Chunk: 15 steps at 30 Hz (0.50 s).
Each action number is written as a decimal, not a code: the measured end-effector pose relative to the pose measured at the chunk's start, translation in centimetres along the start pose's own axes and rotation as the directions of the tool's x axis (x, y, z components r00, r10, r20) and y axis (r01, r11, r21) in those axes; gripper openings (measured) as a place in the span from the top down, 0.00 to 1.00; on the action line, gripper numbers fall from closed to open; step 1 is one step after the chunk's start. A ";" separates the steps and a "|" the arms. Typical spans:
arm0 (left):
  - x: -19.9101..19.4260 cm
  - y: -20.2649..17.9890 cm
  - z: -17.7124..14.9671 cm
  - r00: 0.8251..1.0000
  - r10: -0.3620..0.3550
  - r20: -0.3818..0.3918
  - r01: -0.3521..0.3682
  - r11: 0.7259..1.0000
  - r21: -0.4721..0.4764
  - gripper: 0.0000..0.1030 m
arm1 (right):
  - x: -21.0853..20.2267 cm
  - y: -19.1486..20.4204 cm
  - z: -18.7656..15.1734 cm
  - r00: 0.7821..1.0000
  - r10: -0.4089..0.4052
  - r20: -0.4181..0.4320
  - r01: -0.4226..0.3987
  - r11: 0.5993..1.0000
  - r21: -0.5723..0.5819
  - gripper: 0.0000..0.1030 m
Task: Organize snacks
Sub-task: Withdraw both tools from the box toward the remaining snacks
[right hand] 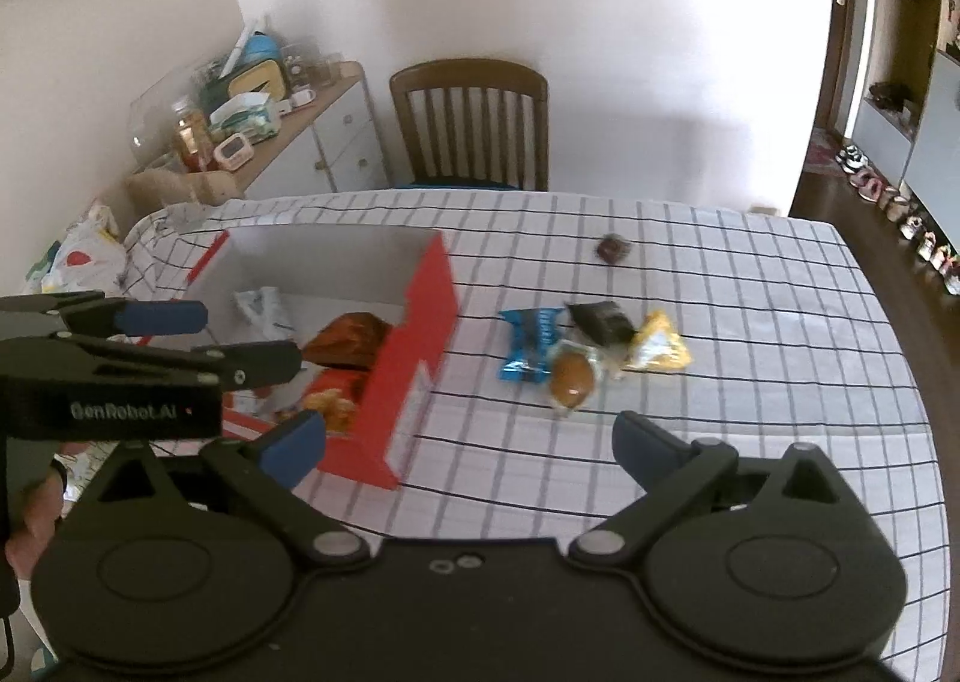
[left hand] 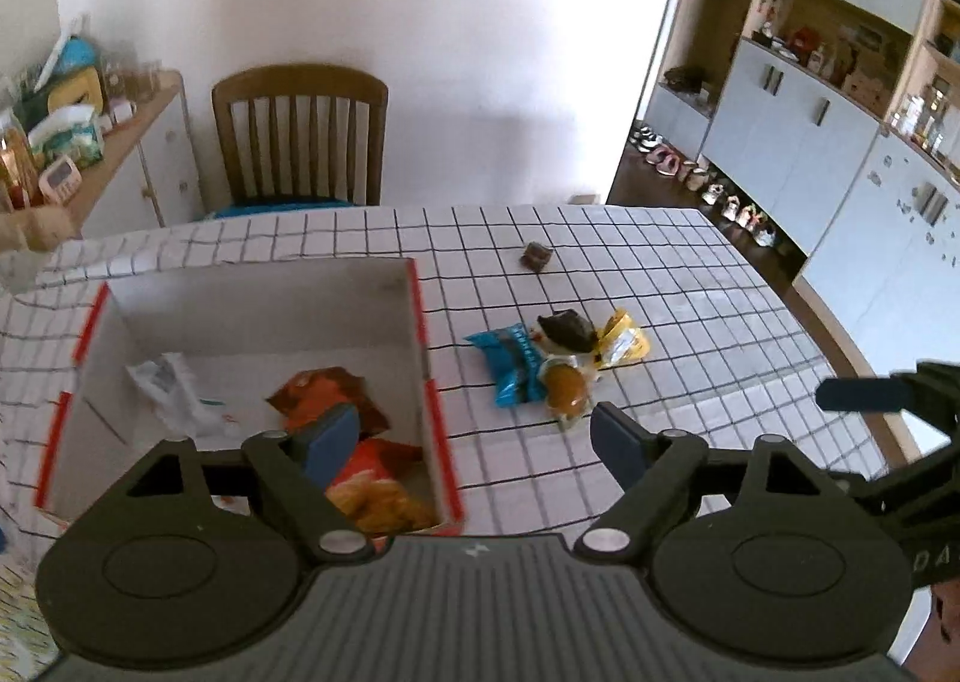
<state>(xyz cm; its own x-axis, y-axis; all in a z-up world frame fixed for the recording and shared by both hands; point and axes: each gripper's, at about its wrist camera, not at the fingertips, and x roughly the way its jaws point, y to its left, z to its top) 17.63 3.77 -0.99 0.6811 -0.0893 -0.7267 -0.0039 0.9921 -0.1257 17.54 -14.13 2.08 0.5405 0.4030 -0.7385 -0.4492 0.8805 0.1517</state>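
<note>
Your right gripper (right hand: pixel 468 442) hangs with jaws spread wide over the checked counter (right hand: pixel 750 382). At twelve o'clock sits the snack pile (right hand: pixel 591 346); at ten o'clock, the red box (right hand: pixel 414 358), with your left gripper (right hand: pixel 204 340) over it.

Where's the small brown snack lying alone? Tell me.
In both views, the small brown snack lies alone on the checked tablecloth, beyond the snack pile, right of the box.

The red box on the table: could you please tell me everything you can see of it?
The red box looks like cardboard, red outside and plain pale inside, open-topped with no lid in view. It stands upright on the checked tablecloth, left of the loose snacks. Inside lie a white packet, a brown-orange packet and an orange snack bag.
</note>
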 end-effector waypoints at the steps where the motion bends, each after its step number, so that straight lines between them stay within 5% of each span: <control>1: 0.6 -0.4 0.2 1.000 0.006 -0.008 -0.006 1.000 -0.015 0.18 | 0.0 -0.8 -0.1 1.000 -0.002 0.000 0.002 1.000 0.000 0.01; 15: 10.6 -4.4 4.0 0.986 0.120 -0.117 -0.138 0.978 -0.154 0.18 | 3.2 -11.2 1.3 0.998 -0.013 -0.055 0.013 1.000 0.015 0.01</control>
<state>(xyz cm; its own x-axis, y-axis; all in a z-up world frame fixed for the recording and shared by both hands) 27.77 -1.14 -5.41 0.5853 0.0210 -0.8106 -0.2103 0.9694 -0.1267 25.22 -22.36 -1.14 0.5061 0.3775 -0.7754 -0.4315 0.8893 0.1514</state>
